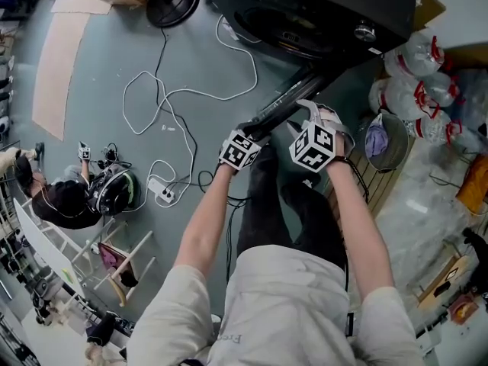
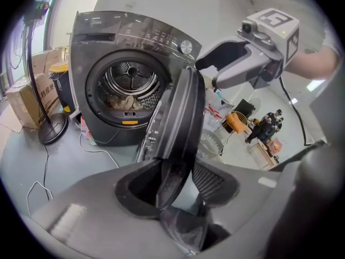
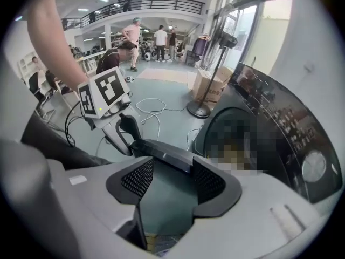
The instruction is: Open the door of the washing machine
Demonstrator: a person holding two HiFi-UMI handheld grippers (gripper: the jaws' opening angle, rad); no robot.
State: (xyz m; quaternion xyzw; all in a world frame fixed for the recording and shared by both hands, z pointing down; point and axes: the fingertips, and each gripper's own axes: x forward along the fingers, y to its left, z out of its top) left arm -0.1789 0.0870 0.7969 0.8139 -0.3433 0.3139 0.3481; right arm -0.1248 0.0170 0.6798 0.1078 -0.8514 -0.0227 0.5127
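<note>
The dark grey washing machine (image 1: 320, 6) stands at the top of the head view. Its round door (image 1: 286, 101) is swung out towards me, and the drum (image 2: 129, 88) behind it shows laundry. My left gripper (image 1: 255, 130) is at the door's outer edge. That edge (image 2: 183, 117) runs into the gap of the left gripper (image 2: 178, 179), and floor shows between it and the right pad. My right gripper (image 1: 305, 114) is on the door's other side, jaws wide. The door's rim (image 3: 161, 152) lies across the tips of the right gripper (image 3: 170, 179), with nothing pinched.
A white cable (image 1: 183, 94) and a power strip (image 1: 162, 193) lie on the floor to the left. A fan stand's base (image 1: 171, 2) sits beside the machine. A wire basket (image 1: 385, 139) and plastic bags (image 1: 415, 75) crowd the right. A person (image 1: 61, 200) sits at far left.
</note>
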